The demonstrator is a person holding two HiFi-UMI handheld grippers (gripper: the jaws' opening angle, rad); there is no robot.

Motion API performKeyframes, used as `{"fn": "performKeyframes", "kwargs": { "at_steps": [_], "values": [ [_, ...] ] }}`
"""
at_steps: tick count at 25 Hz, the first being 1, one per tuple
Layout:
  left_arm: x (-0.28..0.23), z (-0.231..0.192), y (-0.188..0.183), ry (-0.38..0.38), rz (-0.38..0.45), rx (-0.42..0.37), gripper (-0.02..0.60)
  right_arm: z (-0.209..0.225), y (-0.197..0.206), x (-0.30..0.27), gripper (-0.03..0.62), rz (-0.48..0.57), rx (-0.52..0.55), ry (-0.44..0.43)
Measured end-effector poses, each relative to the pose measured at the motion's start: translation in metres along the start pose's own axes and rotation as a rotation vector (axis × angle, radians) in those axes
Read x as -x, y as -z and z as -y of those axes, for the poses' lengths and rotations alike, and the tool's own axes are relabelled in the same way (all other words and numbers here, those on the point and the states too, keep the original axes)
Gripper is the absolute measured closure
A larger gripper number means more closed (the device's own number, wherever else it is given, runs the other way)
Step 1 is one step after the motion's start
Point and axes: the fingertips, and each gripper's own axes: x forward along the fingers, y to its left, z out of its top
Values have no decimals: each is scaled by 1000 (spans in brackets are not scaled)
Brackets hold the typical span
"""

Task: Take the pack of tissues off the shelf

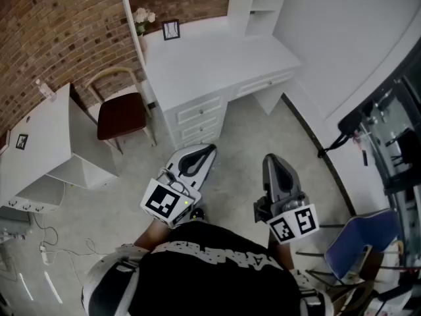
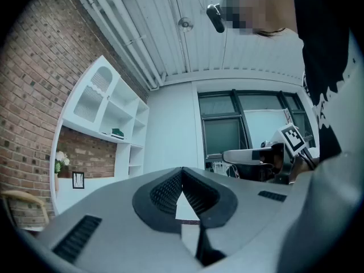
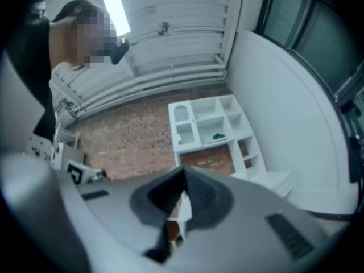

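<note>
The pack of tissues (image 2: 117,133) is a small green thing lying on a shelf of the white wall unit (image 2: 108,118), far ahead. The right gripper view also shows the pack of tissues (image 3: 218,135) in a cubby of the unit (image 3: 210,127). In the head view the pack is hidden. My left gripper (image 1: 209,149) is held low in front of the person, jaws shut with nothing between them. To its right my right gripper (image 1: 271,158) is likewise shut and holds nothing. Both are well short of the shelf.
A white desk (image 1: 217,64) with drawers stands ahead below the shelf unit, bearing a flower vase (image 1: 143,18) and a small frame (image 1: 171,29). A chair with a dark red seat (image 1: 122,114) and a white side table (image 1: 39,137) stand left. A blue chair (image 1: 362,242) and an equipment rack (image 1: 395,137) are right.
</note>
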Motion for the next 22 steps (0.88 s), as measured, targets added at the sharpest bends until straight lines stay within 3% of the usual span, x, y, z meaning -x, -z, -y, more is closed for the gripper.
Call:
{"fn": "performKeyframes", "kwargs": {
  "at_steps": [22],
  "values": [
    [-30,-55,7,73,19,17,548,15,15,-53,562,15,-8,72]
  ]
}}
